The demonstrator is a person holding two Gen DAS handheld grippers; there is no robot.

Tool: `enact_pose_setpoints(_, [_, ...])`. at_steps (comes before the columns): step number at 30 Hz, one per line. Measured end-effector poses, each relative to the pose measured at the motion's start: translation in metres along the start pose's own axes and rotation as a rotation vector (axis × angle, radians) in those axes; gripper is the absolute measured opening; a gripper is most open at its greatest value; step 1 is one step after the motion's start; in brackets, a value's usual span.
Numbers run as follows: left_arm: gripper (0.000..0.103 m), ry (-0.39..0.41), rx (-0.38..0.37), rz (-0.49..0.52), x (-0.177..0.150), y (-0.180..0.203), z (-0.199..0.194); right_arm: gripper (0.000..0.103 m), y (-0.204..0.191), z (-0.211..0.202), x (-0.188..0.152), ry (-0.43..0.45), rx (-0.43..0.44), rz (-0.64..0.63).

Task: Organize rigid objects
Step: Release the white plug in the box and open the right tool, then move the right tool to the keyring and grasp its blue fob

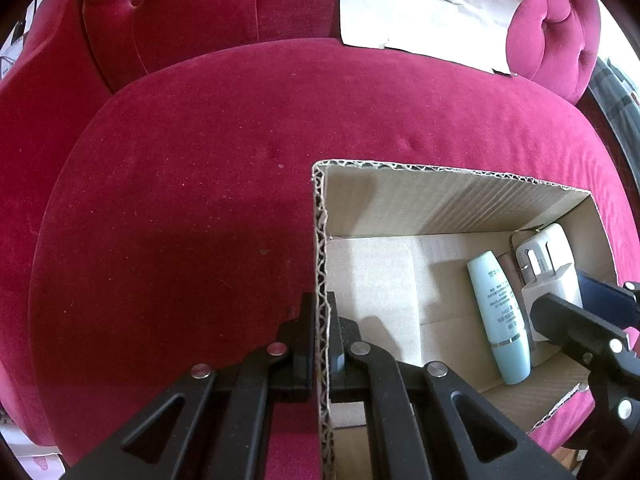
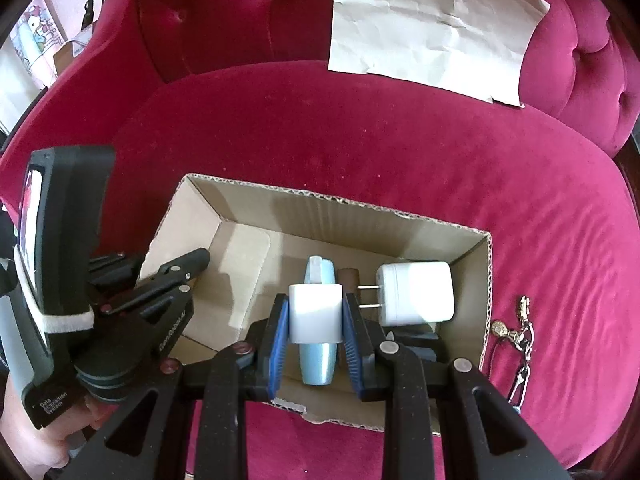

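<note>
Right wrist view: one cardboard box [image 2: 404,224] sits on a crimson velvet sofa [image 2: 360,132]. The right gripper [image 2: 316,316] clamps one small white cube [image 2: 316,312] above one pale blue tube [image 2: 318,364] lying in the box. One white plug charger [image 2: 416,294] lies beside it. The left gripper [image 1: 320,344] pinches the box's left wall. One keychain [image 2: 518,340] lies outside; one paper sheet [image 2: 432,20] leans behind.

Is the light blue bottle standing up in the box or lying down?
Lying down. The light blue bottle rests lengthwise on the floor of the cardboard box, beside the white charger.
</note>
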State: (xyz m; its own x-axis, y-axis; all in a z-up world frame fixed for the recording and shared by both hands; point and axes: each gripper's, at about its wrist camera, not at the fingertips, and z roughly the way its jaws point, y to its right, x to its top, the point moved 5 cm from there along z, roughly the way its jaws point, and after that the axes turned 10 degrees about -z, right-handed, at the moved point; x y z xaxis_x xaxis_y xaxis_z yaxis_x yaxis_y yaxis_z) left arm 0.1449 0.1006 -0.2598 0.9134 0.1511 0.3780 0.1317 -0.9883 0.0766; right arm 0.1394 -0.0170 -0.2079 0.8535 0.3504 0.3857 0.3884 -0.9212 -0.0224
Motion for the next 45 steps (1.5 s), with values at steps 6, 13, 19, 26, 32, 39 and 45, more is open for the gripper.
enact_pose_setpoints(6, [0.003,0.0,0.0,-0.001,-0.001,-0.001,0.0,0.028,0.001,-0.001,0.0,-0.007,0.004,-0.004])
enact_pose_setpoints(13, [0.003,-0.002,-0.001,-0.002,-0.001,-0.001,-0.001,0.07,0.004,-0.009,0.004,0.014,-0.024,0.008])
enact_pose_setpoints(19, [0.003,-0.006,0.0,0.0,0.0,-0.001,-0.001,0.103,0.013,-0.015,0.008,0.03,-0.051,0.026])
enact_pose_setpoints(26, [0.003,-0.009,0.004,-0.001,0.002,0.0,-0.001,0.103,0.024,-0.02,0.006,0.029,-0.063,0.05])
enact_pose_setpoints(32, [0.003,-0.005,0.006,0.0,0.002,0.0,-0.001,0.103,0.036,-0.024,0.002,0.021,-0.079,0.061])
enact_pose_setpoints(39, [0.003,-0.007,0.008,0.0,0.002,0.001,-0.001,0.103,0.058,-0.034,-0.006,0.024,-0.098,0.089])
enact_pose_setpoints(45, [0.003,-0.008,0.01,0.003,0.003,0.001,-0.001,0.103,0.084,-0.044,-0.014,0.031,-0.131,0.127])
